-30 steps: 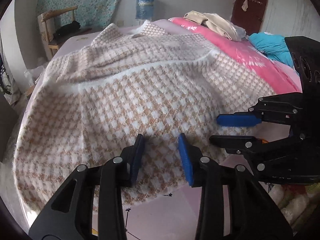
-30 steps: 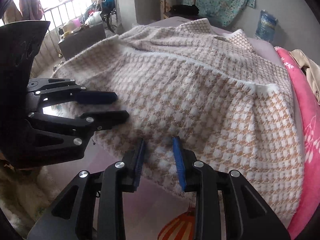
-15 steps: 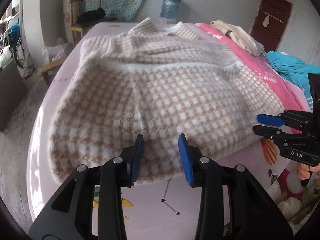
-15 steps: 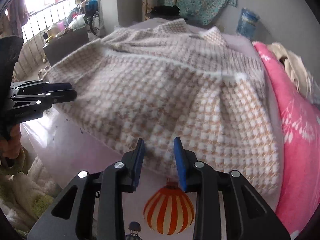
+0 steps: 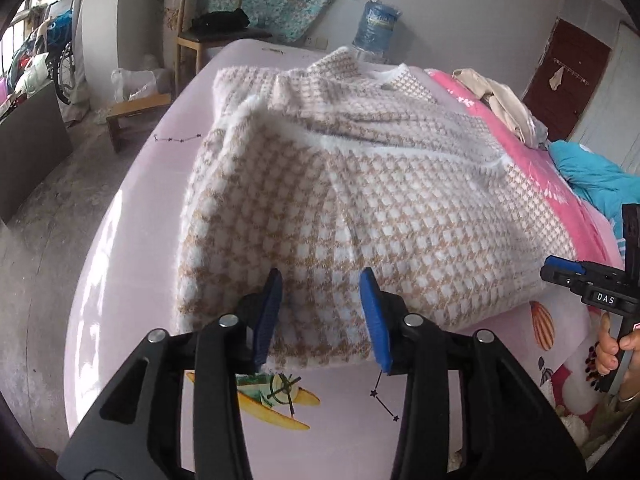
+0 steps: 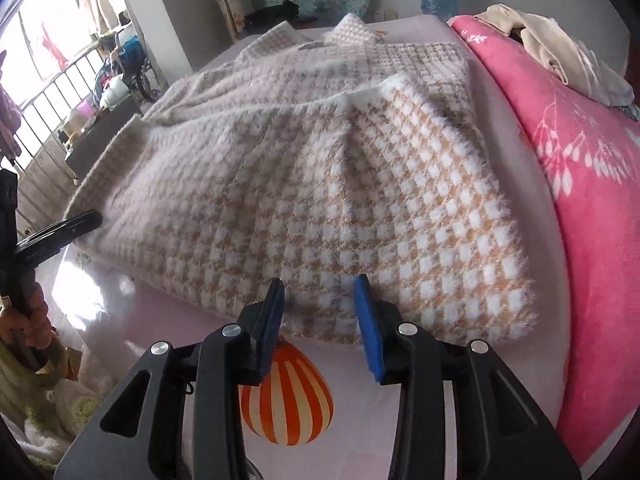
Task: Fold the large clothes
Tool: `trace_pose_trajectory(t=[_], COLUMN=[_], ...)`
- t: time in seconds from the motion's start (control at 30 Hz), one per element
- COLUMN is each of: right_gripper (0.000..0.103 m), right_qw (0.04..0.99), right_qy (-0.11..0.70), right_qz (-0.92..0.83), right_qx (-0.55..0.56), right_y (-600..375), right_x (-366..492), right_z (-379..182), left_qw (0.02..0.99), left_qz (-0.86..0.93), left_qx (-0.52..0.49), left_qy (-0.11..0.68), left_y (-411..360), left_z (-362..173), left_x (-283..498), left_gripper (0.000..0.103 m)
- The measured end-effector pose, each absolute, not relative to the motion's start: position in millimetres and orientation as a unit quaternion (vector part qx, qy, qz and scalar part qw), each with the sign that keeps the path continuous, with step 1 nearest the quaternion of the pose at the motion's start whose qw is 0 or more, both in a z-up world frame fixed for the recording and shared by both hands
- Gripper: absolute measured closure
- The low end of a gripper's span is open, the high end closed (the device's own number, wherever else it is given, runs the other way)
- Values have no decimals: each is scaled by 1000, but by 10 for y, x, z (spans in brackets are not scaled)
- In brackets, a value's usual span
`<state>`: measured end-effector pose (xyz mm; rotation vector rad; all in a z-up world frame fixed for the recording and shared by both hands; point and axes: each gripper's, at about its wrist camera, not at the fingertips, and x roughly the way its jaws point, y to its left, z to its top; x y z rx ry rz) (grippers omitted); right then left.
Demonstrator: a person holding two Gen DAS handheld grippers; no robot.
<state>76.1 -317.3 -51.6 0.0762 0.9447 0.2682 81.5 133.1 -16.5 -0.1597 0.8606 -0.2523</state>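
The fuzzy checked garment (image 5: 360, 200) is lying folded across the lilac bedsheet (image 5: 120, 280), filling mid-frame in both views. The left gripper (image 5: 320, 312) and right gripper (image 6: 319, 310) are opening — released, pads clear of its near hem.

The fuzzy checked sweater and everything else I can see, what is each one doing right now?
checked sweater: folded over, lying on the bed, held by neither gripper.
left gripper: jaws opening, hem edge between them, pads not pressing.
right gripper: jaws opening, hem edge between them, not clamped.
pink blanket: spread along the bed's side.
beige clothes: heaped on the blanket.
door: shut.
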Motion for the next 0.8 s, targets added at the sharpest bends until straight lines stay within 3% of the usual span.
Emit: trace_pose_trajectory(t=[0.07,0.23,0.4,0.6,0.8], right_gripper=[41,38,36,21,21], right_qw=[893,875,878,880,880], right_qy=[435,468,464,451,442], right_qz=[109,83,89,116,143], right_qx=[44,92,83,96,97], right_y=[-3273,-3513,-3465,-3434,-3351], right_x=[705,780,788,865,1120], right_z=[-441,-761,-565,-301,-36], left_qw=[903,890,893,906,911], left_qz=[-112,-106,-99,-76,-63], left_qx=[-86,-97,-90,-88,-72], left_qy=[405,434,429,408,401], left_y=[1415,1458,1435,1535,1540], left_z=[-129,-312,-140,148,413], left_x=[799,904,915,969,1189], left_gripper=[45,39,35,27,20])
